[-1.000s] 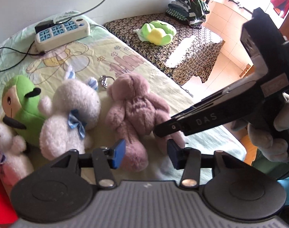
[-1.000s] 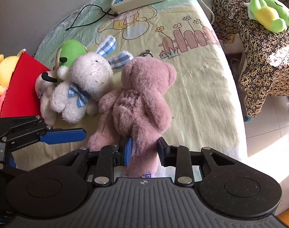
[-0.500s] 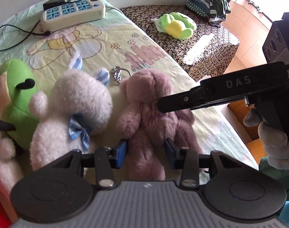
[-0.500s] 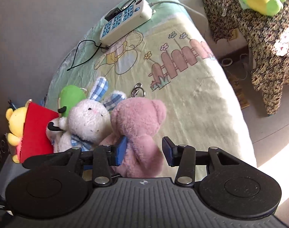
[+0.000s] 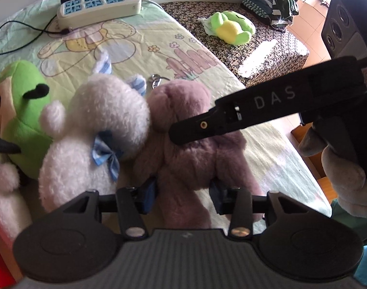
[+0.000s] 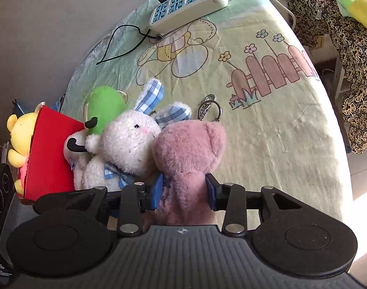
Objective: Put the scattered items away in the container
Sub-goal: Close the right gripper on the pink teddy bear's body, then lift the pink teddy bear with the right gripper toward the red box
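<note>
A pink bear (image 5: 190, 154) lies face down on the cartoon-print sheet beside a white rabbit (image 5: 99, 130) and a green plush (image 5: 22, 110). My left gripper (image 5: 183, 196) is shut on the bear's lower body, its blue pads sunk in the fur. My right gripper (image 6: 185, 190) straddles the bear (image 6: 188, 144) just below the head. Its jaws are closing and the fur touches both pads. From the left wrist view its black finger (image 5: 255, 106) crosses the bear's back, held by a gloved hand (image 5: 347, 173). A red container (image 6: 48, 156) with a yellow plush (image 6: 19, 132) stands at the left.
A power strip (image 6: 188, 2) with its cord lies at the head of the sheet, and a metal keyring (image 6: 208, 108) lies by the bear's head. Right of the bed stands a patterned-cloth table (image 5: 267, 45) with a green frog plush (image 5: 231, 27) and folded clothes (image 5: 272, 0).
My left gripper came down over the bear's lower body and closed on it. My right gripper let go of the bear's leg, shifted toward its head and now has its upper body between the pads.
</note>
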`<state>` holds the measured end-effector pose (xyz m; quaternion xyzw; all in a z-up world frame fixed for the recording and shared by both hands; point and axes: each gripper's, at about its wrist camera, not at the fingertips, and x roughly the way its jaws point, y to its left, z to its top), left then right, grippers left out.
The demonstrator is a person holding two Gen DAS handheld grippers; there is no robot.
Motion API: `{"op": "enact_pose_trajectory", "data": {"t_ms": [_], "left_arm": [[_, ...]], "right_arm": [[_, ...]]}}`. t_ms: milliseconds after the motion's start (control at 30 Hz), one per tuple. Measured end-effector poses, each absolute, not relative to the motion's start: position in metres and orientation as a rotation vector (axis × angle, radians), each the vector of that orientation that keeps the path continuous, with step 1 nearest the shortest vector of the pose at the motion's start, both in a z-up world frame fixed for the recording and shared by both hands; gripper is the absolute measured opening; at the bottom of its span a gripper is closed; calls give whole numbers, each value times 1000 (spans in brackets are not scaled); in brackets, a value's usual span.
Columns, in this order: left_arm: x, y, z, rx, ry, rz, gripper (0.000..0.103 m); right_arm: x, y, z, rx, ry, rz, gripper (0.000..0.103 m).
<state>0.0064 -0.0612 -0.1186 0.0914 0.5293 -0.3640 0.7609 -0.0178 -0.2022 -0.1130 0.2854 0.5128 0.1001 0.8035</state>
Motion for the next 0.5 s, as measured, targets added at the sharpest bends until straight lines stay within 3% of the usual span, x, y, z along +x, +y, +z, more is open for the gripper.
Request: {"op": "enact_pose_trajectory", "data": {"t_ms": [500], "left_arm": [[-10,-69,-107,219,1117,-824,39]], "right_arm": [[-32,-194,-84,539,1112,150,35]]}}
